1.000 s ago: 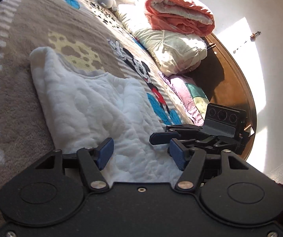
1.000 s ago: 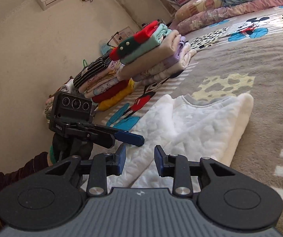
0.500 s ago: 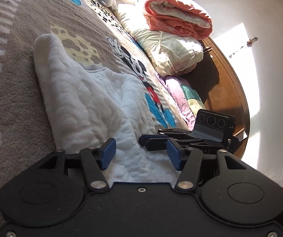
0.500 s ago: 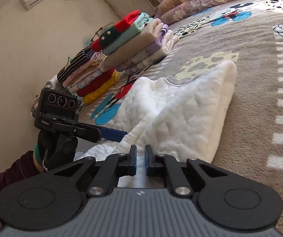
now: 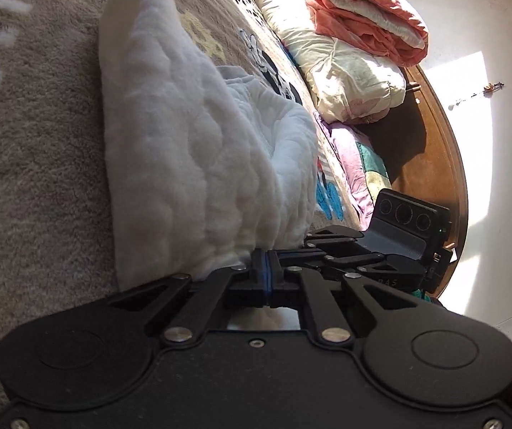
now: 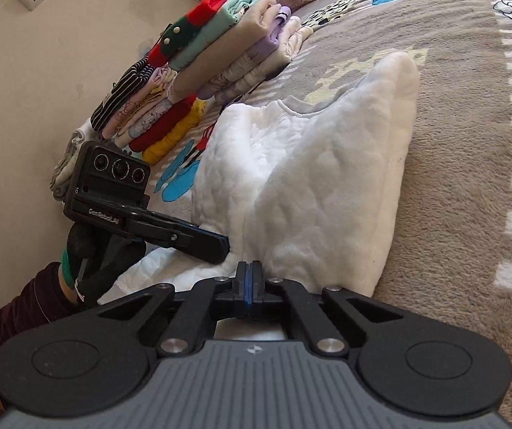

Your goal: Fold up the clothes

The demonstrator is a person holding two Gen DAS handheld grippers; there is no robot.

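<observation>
Both tools are clamped down on the near hem of the white quilted sweatshirt point(image 6: 313, 186), which lies on the bed's brown cartoon-print blanket point(image 6: 452, 214). The left tool point(image 5: 266, 268) has its blue pads pinched almost together with the hem fabric bunching up right in front of them, and the right tool point(image 6: 248, 279) is likewise squeezed tight on the same edge, just beside it.

The key thing for the next move, I reckon: the sweatshirt stretches straight away from both tools, long axis running from the hem at the near edge of the bed out to the grey-trimmed neckline point(image 6: 302, 107) at the far end. So the fold would be a lift-and-carry forward, hem toward collar. Neither hand is really nearer, since both sit on the hem side by side, the left toward the clothes pile, the right toward the open blanket.

The right wrist view is the handy one. It shows the neckline, the stack of folded clothes point(image 6: 198, 71) well off to the left, and the person's gloved left hand point(image 6: 102, 264). The left wrist view hides the collar behind a raised hump of fabric, but it does show the rolled quilts point(image 5: 356, 46) and wooden headboard point(image 5: 438, 164) along the far side, which the other misses.
</observation>
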